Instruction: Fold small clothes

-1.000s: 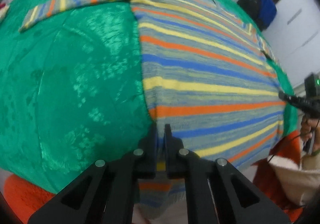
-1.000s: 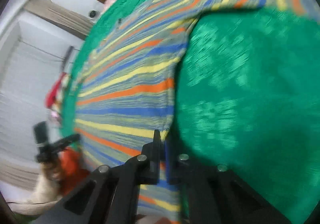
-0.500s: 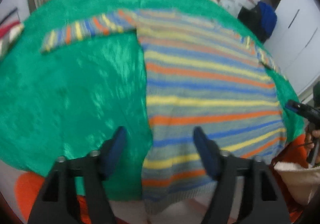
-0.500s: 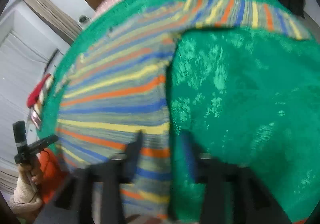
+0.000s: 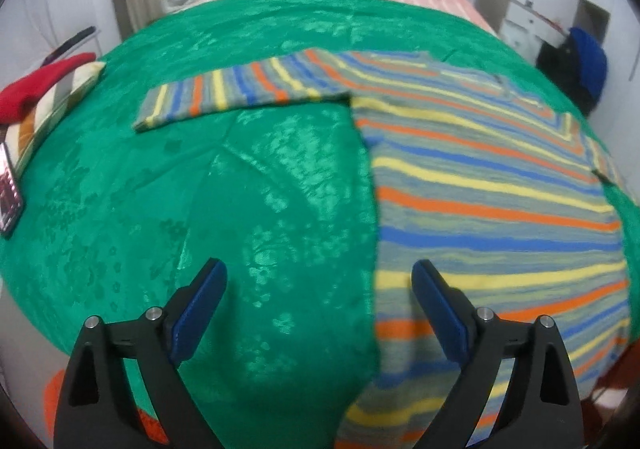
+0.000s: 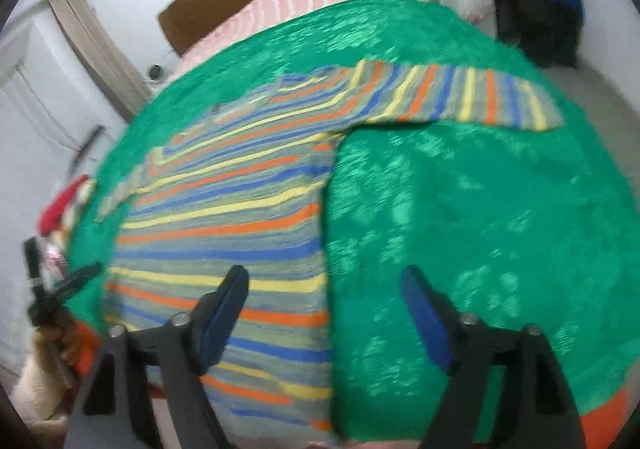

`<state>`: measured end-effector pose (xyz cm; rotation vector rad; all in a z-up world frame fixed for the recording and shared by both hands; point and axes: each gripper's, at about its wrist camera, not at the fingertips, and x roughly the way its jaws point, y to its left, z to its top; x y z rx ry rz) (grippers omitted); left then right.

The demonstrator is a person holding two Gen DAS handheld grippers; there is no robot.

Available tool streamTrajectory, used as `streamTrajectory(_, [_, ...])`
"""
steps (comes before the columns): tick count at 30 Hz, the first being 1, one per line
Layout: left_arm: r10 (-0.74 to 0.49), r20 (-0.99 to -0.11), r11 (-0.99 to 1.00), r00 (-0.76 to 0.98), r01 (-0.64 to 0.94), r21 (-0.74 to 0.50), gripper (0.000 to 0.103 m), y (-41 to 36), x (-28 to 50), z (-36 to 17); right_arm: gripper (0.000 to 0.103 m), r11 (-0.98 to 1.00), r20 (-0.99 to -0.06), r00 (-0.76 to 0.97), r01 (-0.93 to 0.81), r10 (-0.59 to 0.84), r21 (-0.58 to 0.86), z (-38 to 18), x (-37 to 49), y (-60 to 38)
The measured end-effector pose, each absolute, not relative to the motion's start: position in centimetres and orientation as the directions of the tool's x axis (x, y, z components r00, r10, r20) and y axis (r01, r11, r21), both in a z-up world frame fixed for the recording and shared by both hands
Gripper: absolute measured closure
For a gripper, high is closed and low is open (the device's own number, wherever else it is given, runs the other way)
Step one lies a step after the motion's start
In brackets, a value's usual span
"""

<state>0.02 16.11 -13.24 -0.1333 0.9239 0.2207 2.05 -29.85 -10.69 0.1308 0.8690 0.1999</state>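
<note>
A second ago both grippers were pinched on the near hem of the striped sweater (image 5: 492,209); now it lies flat, sleeves out, on the green bedspread (image 5: 240,209) with nothing gripping it. The left gripper (image 5: 320,307) and right gripper (image 6: 324,313) have just been opening and stand spread wide, empty, each straddling one side edge of the sweater. Both tilt downward above the near hem, clear of the cloth.
</note>
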Motion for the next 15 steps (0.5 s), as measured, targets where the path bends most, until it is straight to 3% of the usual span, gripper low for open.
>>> streamTrajectory(7, [0.130, -0.815, 0.970, 0.565, -0.243, -0.014, 0.002, 16.1, 0.2, -15.0, 0.016, 0.997, -0.739, 0.670, -0.070, 0.078, 0.041, -10.2, 2.1, -28.8])
streamTrajectory(15, [0.133, -0.822, 0.966, 0.554, -0.260, -0.018, 0.000, 15.6, 0.1, -15.7, 0.012, 0.999, -0.731, 0.681, -0.054, 0.034, -0.003, -11.5, 1.6, -28.4])
